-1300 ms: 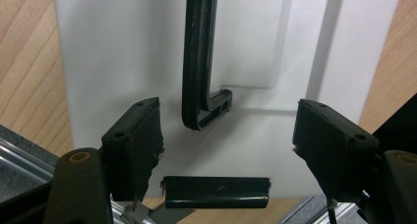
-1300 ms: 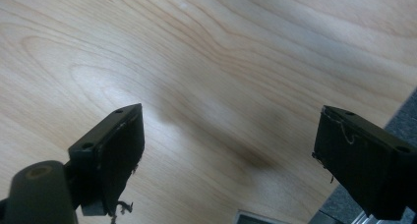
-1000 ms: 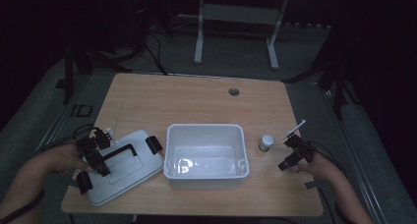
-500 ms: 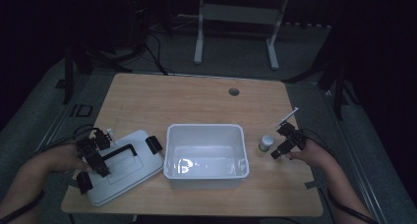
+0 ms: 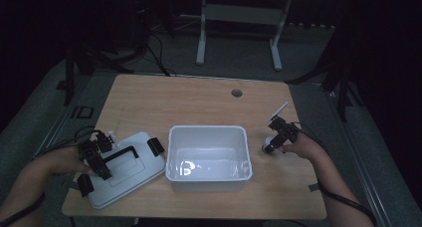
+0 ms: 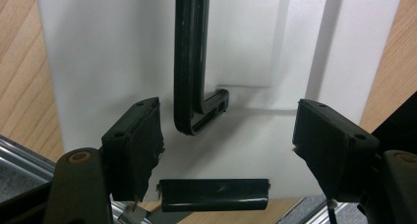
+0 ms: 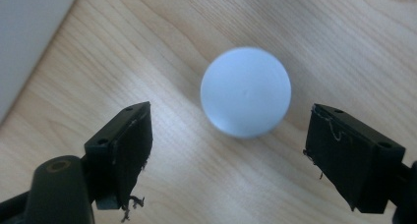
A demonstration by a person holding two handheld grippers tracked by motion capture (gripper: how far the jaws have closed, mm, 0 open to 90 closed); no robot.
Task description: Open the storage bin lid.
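A small round white-capped jar [image 7: 246,92] stands on the wooden table [image 5: 199,102] just right of an open white tub [image 5: 208,129]. My right gripper [image 7: 231,135] hangs over the jar [image 5: 268,140], pointing down. Its jaws have just been closing and straddle the cap without touching it. At the left lies the tub's white lid [image 6: 98,62] with a black handle [image 6: 189,62] and black clips [image 6: 214,194]. My left gripper [image 6: 228,135] stands open over the lid [image 5: 129,172], the handle's end between its jaws and untouched.
The tub looks empty inside. A round cable hole [image 5: 236,93] sits in the table's far side. Cables trail off the table's left and right edges. Beyond the table are a dark floor and a metal stand's legs [image 5: 239,38].
My right gripper has moved left from the table's right edge to above the small jar. The left gripper and the lid have stayed put.
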